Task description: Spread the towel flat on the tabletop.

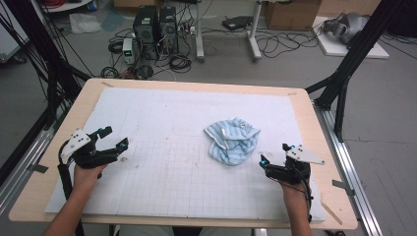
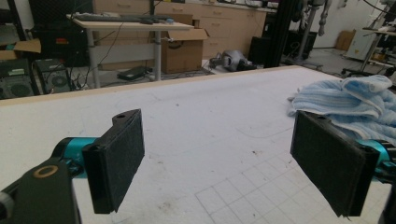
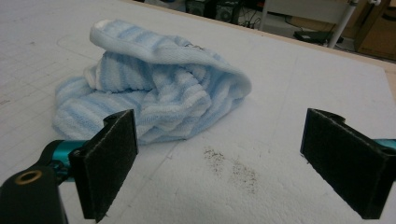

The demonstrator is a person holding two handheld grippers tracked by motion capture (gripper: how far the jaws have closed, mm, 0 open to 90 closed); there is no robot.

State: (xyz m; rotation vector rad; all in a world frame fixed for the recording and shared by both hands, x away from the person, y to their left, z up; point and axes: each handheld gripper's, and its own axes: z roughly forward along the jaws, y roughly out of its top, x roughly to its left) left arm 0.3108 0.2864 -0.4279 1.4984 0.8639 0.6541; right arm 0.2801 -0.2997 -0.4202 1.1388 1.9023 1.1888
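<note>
So the blue striped towel (image 1: 232, 140) sits crumpled mid-table, right of centre; my left hand-held gripper (image 1: 114, 138) and right hand-held gripper (image 1: 273, 153) both hang wide apart, empty; it looks soft, light and floppy; I'd pinch its thick hemmed edge.

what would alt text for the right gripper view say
A crumpled blue-and-white striped towel lies on a white gridded mat, just beyond the open right gripper. Its two black jaws stand wide apart with nothing between them, and dark specks mark the mat in front.
</note>
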